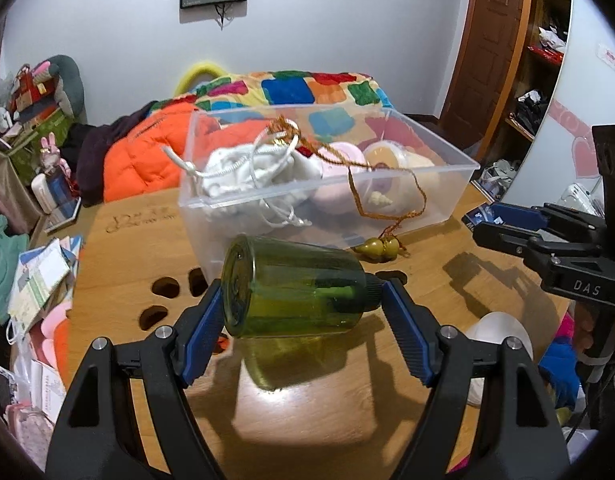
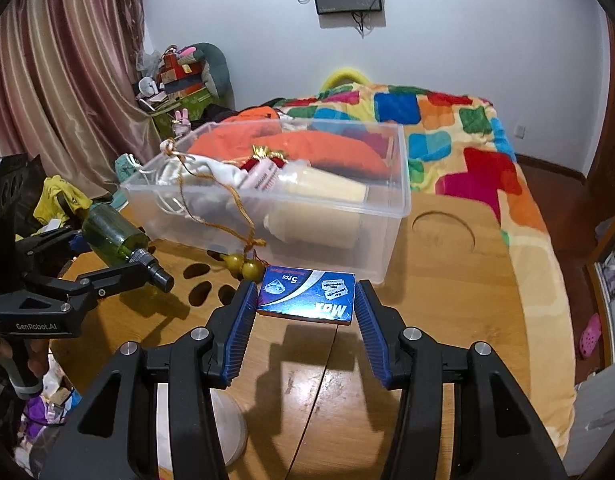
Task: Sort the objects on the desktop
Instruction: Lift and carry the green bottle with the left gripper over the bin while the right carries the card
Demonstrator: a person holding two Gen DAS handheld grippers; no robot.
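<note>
My left gripper (image 1: 303,304) is shut on a green glass bottle (image 1: 291,292), held on its side above the wooden table (image 1: 331,416); the bottle also shows in the right wrist view (image 2: 115,236). My right gripper (image 2: 305,300) is shut on a small blue "Max" box (image 2: 307,297) just above the table, in front of the clear plastic bin (image 2: 291,216). The bin (image 1: 319,184) holds white cord, pink and cream items. A brown string with a yellow gourd charm (image 1: 377,249) hangs over the bin's front wall onto the table.
A white round object (image 1: 495,332) lies at the table's near right edge. Dark cut-out holes (image 1: 165,288) mark the tabletop left of the bin. A bed with a colourful quilt (image 2: 447,136) and an orange jacket (image 1: 143,160) is behind the table. Clutter lies on the floor at left.
</note>
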